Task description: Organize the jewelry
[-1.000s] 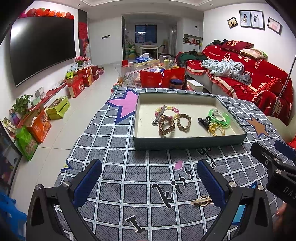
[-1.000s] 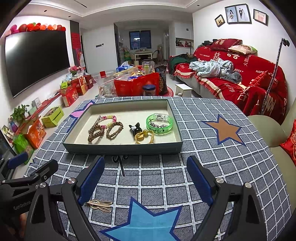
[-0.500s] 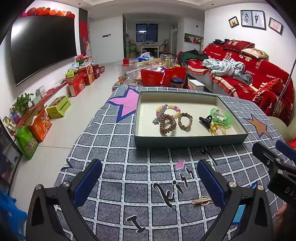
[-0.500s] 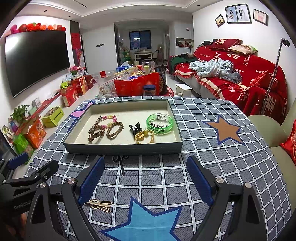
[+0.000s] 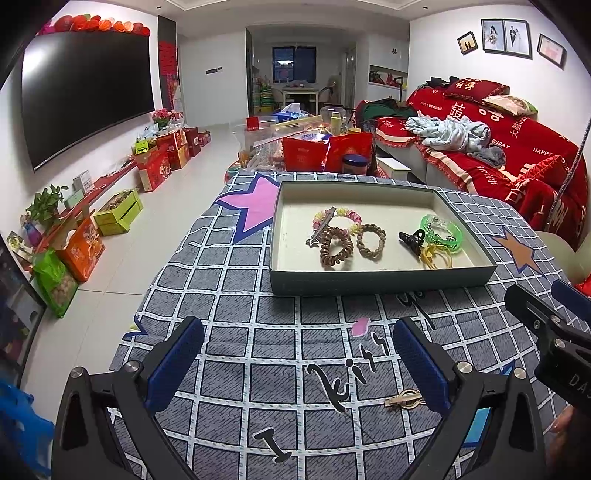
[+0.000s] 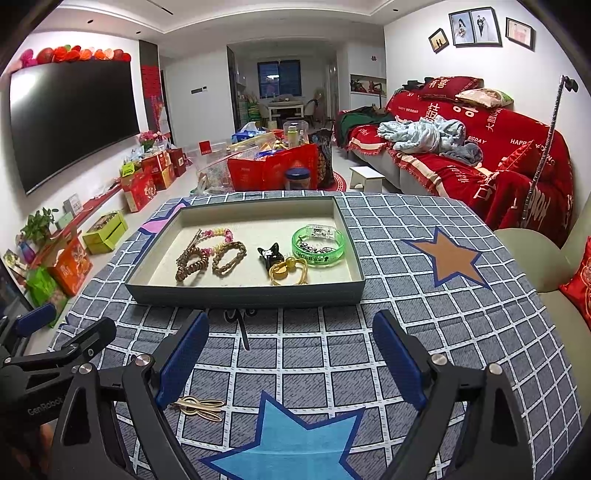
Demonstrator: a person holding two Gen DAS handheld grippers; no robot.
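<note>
Nearly done: 1 gold hair clip [image 6: 199, 405] was left out.
It lay on the tablecloth [image 6: 314, 354], well short of the tray [image 6: 243, 295] w/ approx. 7 pcs; left gripper [image 5: 297, 363] & right gripper [image 6: 291, 356] both gaped empty.

Home living room. Ahead of the grippers, beyond the cloth-covered table [image 6: 424, 332]: large wall-mounted television [image 6: 70, 122] to the left with gift boxes [image 6: 147, 184] lined on the floor beneath it, sofa [image 6: 480, 158] draped in red covers to the right, framed photographs [image 6: 476, 27] on the wall above it. Farther on, a dining table [image 6: 284, 107] before a dark window [image 6: 279, 77].
</note>
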